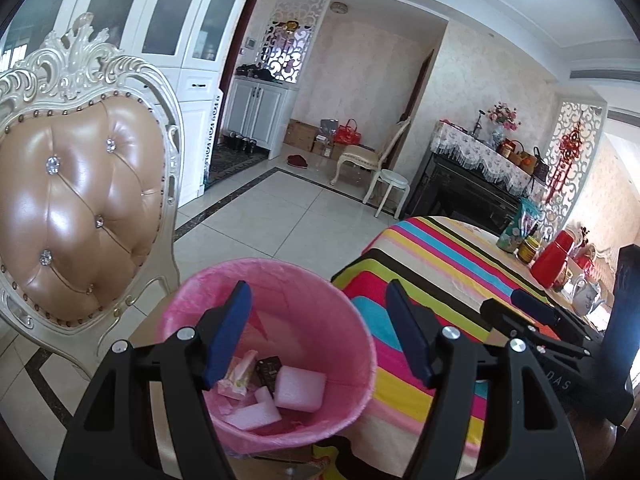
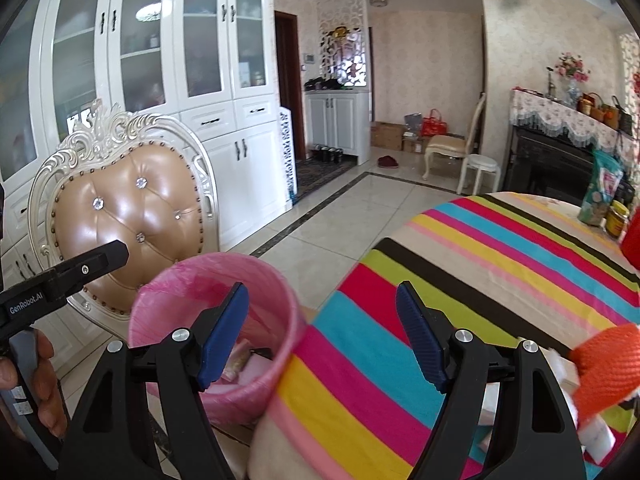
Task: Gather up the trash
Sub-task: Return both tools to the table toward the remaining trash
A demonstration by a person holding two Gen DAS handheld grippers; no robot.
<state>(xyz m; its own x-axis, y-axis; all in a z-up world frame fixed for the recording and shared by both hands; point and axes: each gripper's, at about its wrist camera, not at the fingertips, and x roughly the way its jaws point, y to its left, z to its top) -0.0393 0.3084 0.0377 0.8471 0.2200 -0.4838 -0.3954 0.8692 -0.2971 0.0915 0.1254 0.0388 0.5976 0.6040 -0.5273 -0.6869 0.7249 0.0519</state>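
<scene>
Over the pink bin [image 1: 280, 320], left gripper [image 1: 320, 334] and right gripper [image 2: 322, 338] fingers both parted, empty; foam scraps [image 1: 300, 390] inside.

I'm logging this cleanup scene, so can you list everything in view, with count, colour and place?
bin: one, pink-lined, on the floor beside the table.
foam blocks: about three, pale pink, inside the bin.
small box: one, dark, inside the bin.
chair: one, cream frame with tan padding, behind the bin.
table: one, striped cloth, right of the bin.
flask: one, red, far end of the table.
jar: one, yellow, beside the flask.
cabinets: white, along the wall.
left gripper: black, blue pads, jaws apart and empty over the bin.
right gripper: same, jaws apart and empty.
</scene>
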